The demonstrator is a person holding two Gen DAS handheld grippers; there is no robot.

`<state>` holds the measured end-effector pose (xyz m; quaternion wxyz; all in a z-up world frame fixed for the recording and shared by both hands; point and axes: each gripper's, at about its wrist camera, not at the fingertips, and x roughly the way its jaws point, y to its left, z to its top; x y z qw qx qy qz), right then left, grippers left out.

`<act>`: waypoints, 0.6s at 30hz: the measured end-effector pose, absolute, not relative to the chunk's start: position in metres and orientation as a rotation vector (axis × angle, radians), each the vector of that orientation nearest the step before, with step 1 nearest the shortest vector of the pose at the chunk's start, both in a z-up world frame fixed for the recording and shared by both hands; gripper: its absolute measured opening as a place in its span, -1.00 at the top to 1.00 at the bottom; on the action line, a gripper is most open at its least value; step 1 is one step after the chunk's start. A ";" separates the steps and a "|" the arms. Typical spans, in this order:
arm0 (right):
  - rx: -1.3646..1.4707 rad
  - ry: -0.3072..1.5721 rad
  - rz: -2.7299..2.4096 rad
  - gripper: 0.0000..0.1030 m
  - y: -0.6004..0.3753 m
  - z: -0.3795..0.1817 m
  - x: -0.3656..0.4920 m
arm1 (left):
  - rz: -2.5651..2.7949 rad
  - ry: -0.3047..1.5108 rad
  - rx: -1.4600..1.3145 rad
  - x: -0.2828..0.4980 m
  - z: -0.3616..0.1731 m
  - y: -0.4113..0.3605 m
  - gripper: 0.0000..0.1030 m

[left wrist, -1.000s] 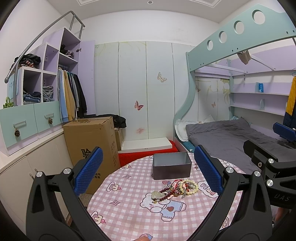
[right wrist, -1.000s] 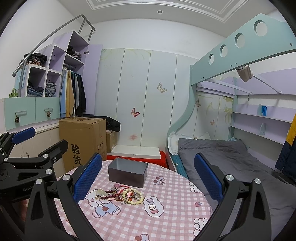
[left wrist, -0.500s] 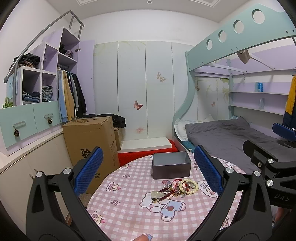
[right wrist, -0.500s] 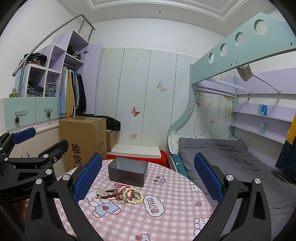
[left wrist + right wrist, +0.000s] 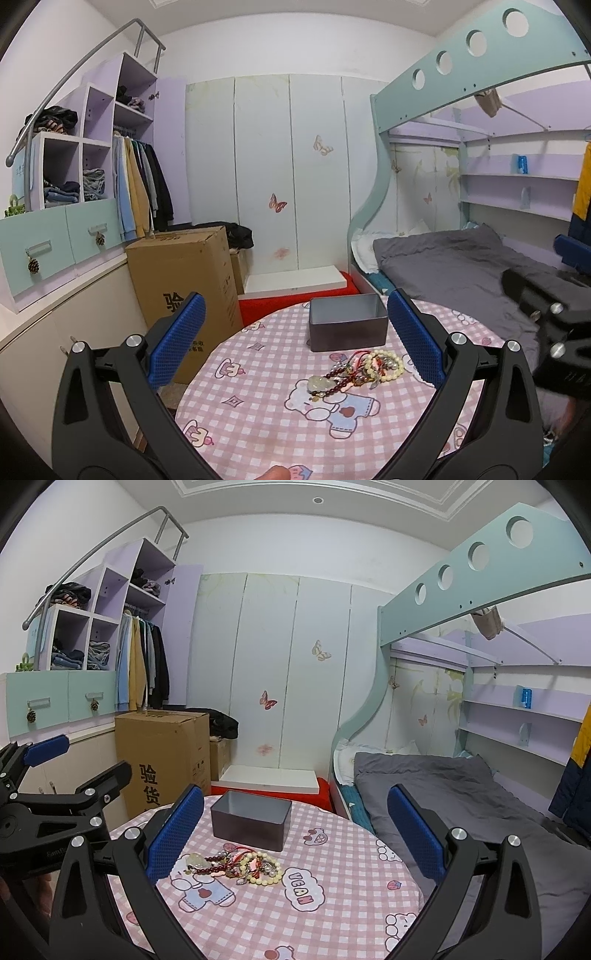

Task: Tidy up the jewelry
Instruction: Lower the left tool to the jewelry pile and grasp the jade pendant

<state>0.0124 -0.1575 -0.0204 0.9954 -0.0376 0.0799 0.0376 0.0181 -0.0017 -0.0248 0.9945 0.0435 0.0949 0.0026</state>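
Observation:
A tangled heap of jewelry [image 5: 356, 371] [image 5: 236, 862] lies on the round table with the pink checked cloth [image 5: 258, 406] [image 5: 332, 886]: pale and dark red bead bracelets, a light green pendant, red cord. Just behind the heap stands an open dark grey tin box [image 5: 347, 323] [image 5: 251, 818], empty as far as I can see. My left gripper [image 5: 295, 339] is open above the table's near side, well short of the jewelry. My right gripper [image 5: 295, 830] is also open, held above the table, nothing between its blue pads.
A tall cardboard box [image 5: 184, 273] stands left of the table beside low cabinets. A bunk bed with a grey mattress [image 5: 454, 266] runs along the right. A red step [image 5: 280, 302] lies behind the table. A fingertip [image 5: 275, 472] shows at the bottom edge.
Both grippers have crept slightly forward and down toward the table; the jewelry and box stay where they were. Both remain open.

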 end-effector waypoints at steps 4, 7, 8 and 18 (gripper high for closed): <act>-0.045 0.144 0.067 -0.86 -0.163 -0.025 0.014 | 0.000 0.215 0.082 0.028 -0.029 0.009 -0.88; -0.027 0.162 0.059 -0.86 -0.169 -0.031 0.021 | 0.021 0.268 0.083 0.040 -0.037 0.018 -0.88; -0.025 0.177 0.065 -0.86 -0.171 -0.033 0.024 | 0.026 0.290 0.078 0.045 -0.039 0.021 -0.88; 0.016 0.376 0.118 -0.86 -0.179 -0.066 0.068 | -0.042 0.561 0.019 0.102 -0.089 0.034 -0.88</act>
